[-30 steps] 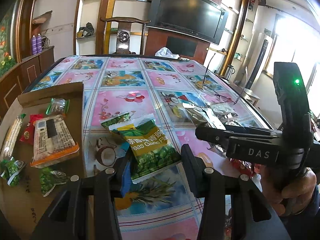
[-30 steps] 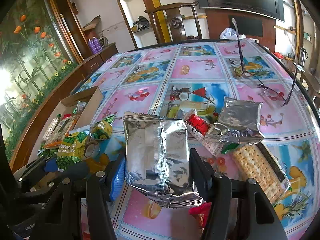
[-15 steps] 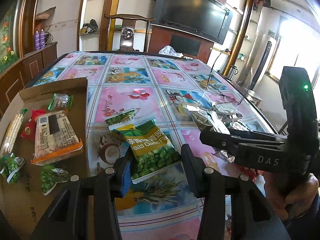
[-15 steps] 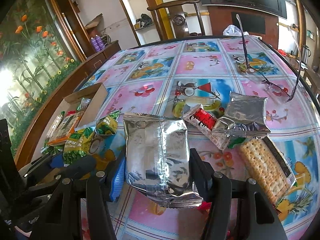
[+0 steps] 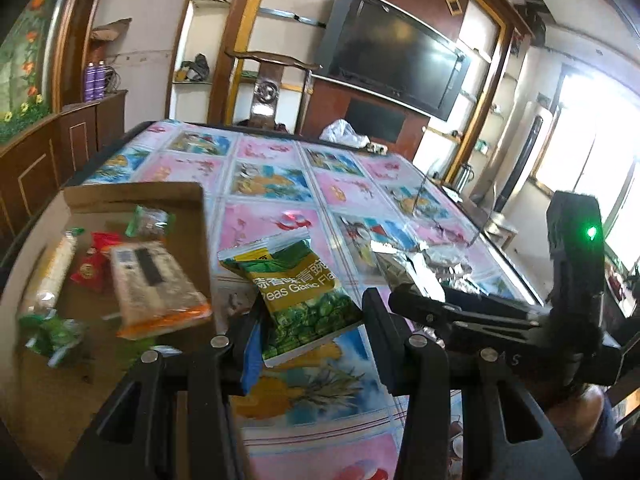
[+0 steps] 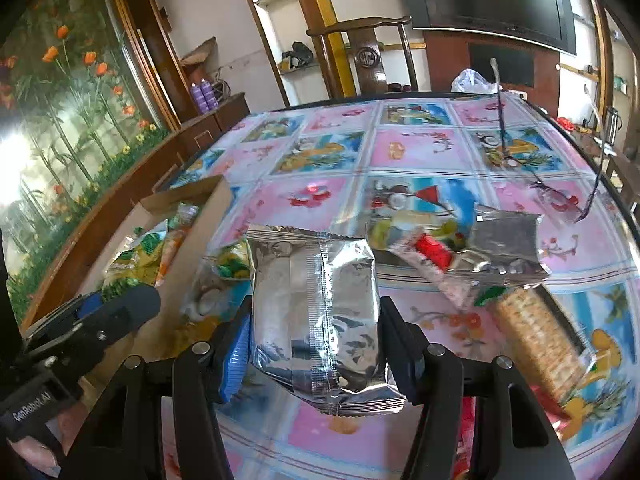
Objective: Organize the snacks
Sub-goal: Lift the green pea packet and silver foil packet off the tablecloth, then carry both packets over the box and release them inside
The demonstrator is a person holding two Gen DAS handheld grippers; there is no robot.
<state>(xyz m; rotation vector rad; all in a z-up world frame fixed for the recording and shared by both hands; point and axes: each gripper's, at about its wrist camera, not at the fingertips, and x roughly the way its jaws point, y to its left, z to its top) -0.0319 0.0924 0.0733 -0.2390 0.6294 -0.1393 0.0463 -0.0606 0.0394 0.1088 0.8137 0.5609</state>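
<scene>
The left claw (image 5: 310, 320) still clamps the green pea packet (image 5: 298, 292), which has risen off the table (image 5: 272, 184) and swung toward the cardboard box (image 5: 132, 196) since a second ago. The right claw (image 6: 314, 328) keeps its grip on the silver foil bag (image 6: 314, 304), carried slightly leftward above the table, with the cracker pack (image 6: 536, 340) left lying to its right.

Far tabletop (image 6: 416, 148) open; snack heap (image 6: 500, 264) crowding right side.
</scene>
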